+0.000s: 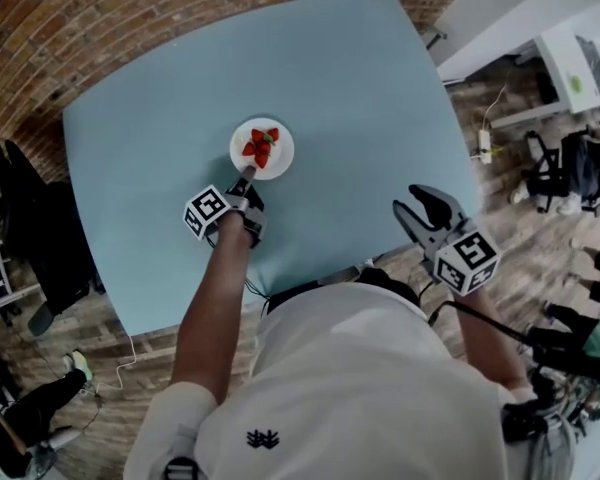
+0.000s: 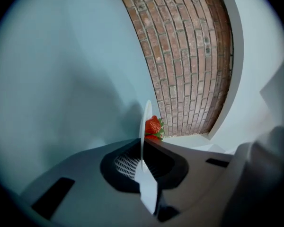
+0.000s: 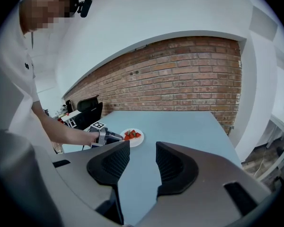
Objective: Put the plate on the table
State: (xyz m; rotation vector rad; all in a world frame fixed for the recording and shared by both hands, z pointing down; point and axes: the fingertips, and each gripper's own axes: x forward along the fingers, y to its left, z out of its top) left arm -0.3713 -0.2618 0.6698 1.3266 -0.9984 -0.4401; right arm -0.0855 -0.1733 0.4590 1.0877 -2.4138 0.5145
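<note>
A small white plate (image 1: pixel 261 148) with cut strawberries (image 1: pixel 260 146) is at the middle of the light blue table (image 1: pixel 360 98); I cannot tell whether it rests on the top or is just above it. My left gripper (image 1: pixel 246 175) is shut on its near rim. In the left gripper view the plate (image 2: pixel 146 119) stands edge-on between the jaws, with a strawberry (image 2: pixel 153 125) behind it. My right gripper (image 1: pixel 418 208) hangs open and empty over the table's front right edge. The right gripper view shows the plate (image 3: pixel 132 137) and the left gripper (image 3: pixel 106 136) beyond its own spread jaws.
A brick wall (image 3: pixel 189 79) runs behind the table. A black chair (image 1: pixel 30 228) stands left of the table on the brick floor. White desks (image 1: pixel 570 58), a power strip (image 1: pixel 485 145) and dark gear (image 1: pixel 580 168) lie to the right.
</note>
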